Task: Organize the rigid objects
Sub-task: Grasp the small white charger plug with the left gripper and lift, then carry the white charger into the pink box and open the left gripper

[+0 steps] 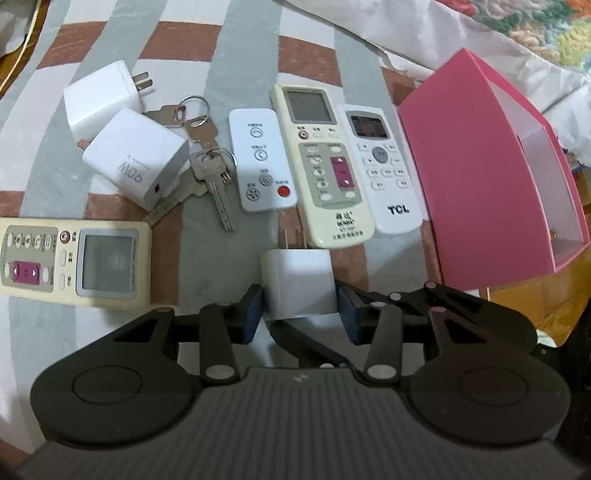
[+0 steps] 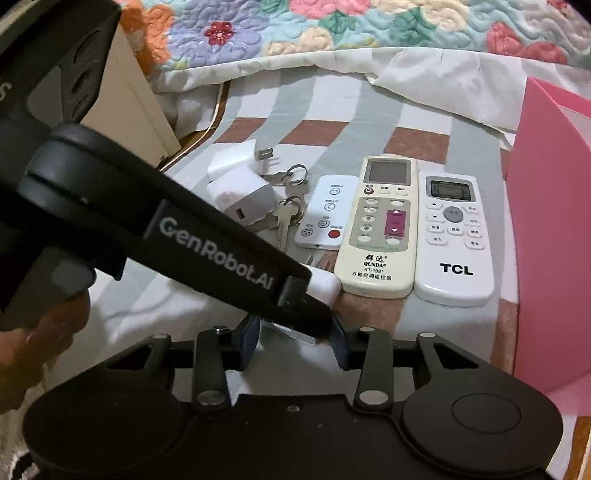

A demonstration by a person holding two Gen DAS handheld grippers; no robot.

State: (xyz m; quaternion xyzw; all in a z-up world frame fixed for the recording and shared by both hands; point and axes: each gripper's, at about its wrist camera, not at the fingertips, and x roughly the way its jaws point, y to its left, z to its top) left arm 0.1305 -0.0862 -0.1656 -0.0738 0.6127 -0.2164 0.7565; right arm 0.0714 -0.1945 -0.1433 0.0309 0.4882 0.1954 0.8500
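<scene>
My left gripper [image 1: 300,314] is shut on a small white charger [image 1: 299,284], its blue pads pressed against both sides and the prongs pointing away. In the right wrist view that left gripper [image 2: 317,299] crosses from the upper left with the small white charger [image 2: 327,286] at its tip. My right gripper [image 2: 294,343] stands open just below, holding nothing. Beyond lie a cream remote [image 1: 321,162], a TCL remote [image 1: 384,166], a flat white remote [image 1: 264,160], keys [image 1: 207,162], two larger white chargers [image 1: 136,158] and a second cream remote [image 1: 70,258].
An open pink box [image 1: 480,177] stands at the right on the striped cloth [image 1: 229,74], close to the TCL remote [image 2: 452,236]. A floral quilt [image 2: 332,29] is bunched at the back. A hand [image 2: 37,332] holds the left gripper's grip.
</scene>
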